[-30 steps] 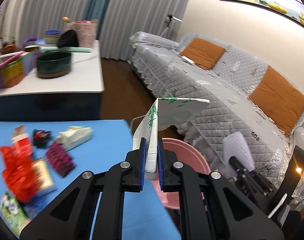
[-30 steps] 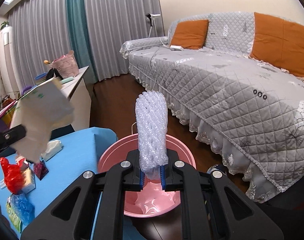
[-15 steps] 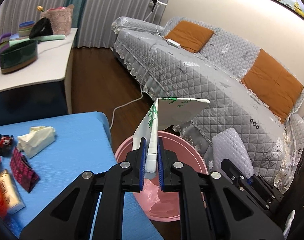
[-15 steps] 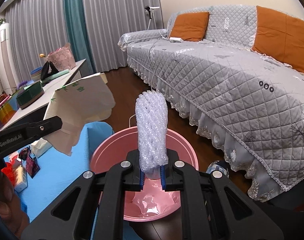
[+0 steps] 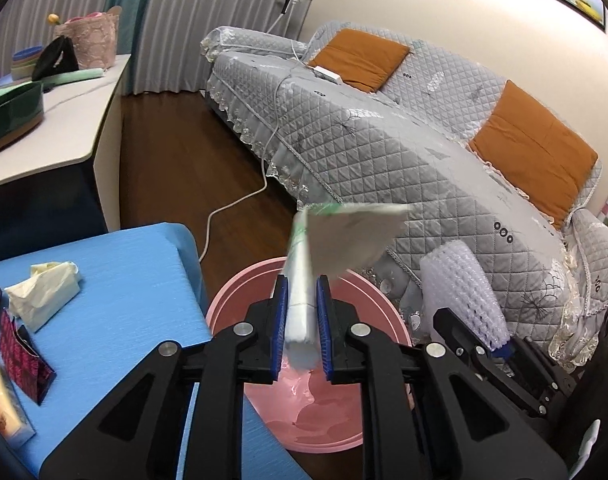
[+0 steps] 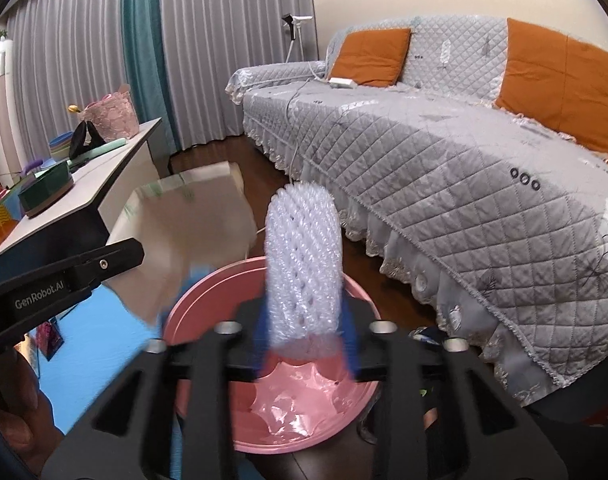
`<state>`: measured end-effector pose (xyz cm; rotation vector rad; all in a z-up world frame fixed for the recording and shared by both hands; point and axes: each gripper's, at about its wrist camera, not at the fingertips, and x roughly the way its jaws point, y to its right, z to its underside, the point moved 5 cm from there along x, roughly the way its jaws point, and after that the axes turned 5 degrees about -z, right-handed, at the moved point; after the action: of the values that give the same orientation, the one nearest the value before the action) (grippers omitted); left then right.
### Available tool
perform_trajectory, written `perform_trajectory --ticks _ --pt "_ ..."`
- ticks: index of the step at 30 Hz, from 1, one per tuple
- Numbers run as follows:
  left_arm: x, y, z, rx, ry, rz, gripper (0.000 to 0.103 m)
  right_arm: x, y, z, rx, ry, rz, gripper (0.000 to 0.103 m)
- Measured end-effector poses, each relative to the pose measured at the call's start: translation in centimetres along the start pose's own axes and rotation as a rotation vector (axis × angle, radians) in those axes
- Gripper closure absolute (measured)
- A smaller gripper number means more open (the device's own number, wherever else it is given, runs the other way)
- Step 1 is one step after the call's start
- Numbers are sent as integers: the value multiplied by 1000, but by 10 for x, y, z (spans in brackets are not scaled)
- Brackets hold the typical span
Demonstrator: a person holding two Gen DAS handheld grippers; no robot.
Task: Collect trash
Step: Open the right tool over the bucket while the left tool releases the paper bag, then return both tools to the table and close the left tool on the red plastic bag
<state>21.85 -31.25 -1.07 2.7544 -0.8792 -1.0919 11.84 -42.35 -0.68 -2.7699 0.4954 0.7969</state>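
Left-wrist fisheye showed the left tool (image 5: 300, 320) poised above the pink basin (image 5: 239, 300), which stood on the floor just off the corner of the blue surface (image 5: 115, 280), presumably so scraps could be dropped straight down from the edge. A folded white paper packet with green print (image 5: 304, 276) stood between the blue pads (image 5: 280, 320), blurred at its top; the jaws had just eased apart slightly, yet the pads looked pressed to the packet's sides, so I judged it held rather than let go. More trash lay on the blue surface: a crumpled tissue (image 5: 43, 292) and a dark red patterned wrapper (image 5: 21, 360), well apart from the basin. At the right edge the other tool carried white bubble wrap (image 5: 460, 288). Right-wrist fisheye showed the right tool (image 6: 306, 340) directly over the same basin (image 6: 207, 296), lined with thin pink plastic, likely to keep it clean. A roll of bubble wrap (image 6: 301, 264) stood upright between its fingers; the jaws had just been opening and were smeared with motion, with gaps beside the roll, so it appeared released and about to fall in. The left tool's packet (image 6: 183, 224) hung beside it, over the basin's near rim.
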Motion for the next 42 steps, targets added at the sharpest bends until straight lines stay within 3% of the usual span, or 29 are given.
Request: perform_trajectory --ticks 4,9,18,22,31,42 --pt "-4 -3 1 -10 1 3 82 -2 -2 -1 -17 5 13 55" --pt "-16 -4 4 -19 17 -6 81 -8 -3 -5 -23 20 19 50" --pt "-72 -16 11 -27 82 -80 73 -34 -16 -13 -60 82 5 50" --pt "-108 -29 17 -34 118 -129 66 -55 -28 -17 -54 128 -47 50" --pt "-190 -84 29 -89 179 -238 66 -96 -80 -17 -76 136 -194 50" --pt "-251 -167 57 -156 226 -378 66 -123 -164 30 -227 98 -347 50"
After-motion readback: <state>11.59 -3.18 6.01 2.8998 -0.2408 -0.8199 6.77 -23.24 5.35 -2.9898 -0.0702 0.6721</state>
